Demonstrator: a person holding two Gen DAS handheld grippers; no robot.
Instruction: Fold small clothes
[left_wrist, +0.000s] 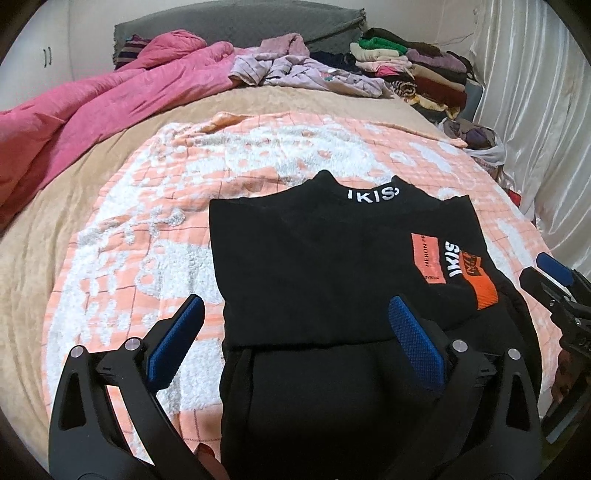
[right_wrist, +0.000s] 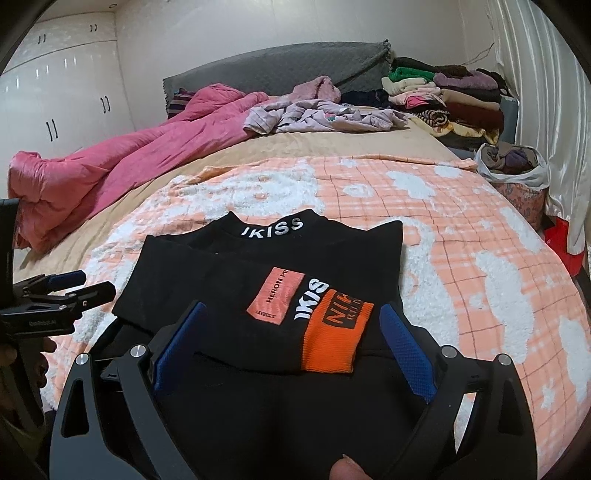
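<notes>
Black top (left_wrist: 314, 266) lies flat on the peach blanket (left_wrist: 147, 229), partly folded; collar points away from me twd the headboard, long axis running near-to-far. Orange-cuffed sleeve (right_wrist: 332, 328) lies across its front. My L gripper (left_wrist: 299, 332) hovers over the top's near left edge, fingers wide apart, nothing btwn. My R gripper (right_wrist: 295, 339) likewise, straddling the cuff w/o touching. Bare blanket lies left, right and beyond the top.

One black top (left_wrist: 325, 266), two tongs (left_wrist: 295, 339) (right_wrist: 291, 350)

Black hand-held gripper (left_wrist: 295, 339), blue textured pads (left_wrist: 417, 341), silver screws
</notes>
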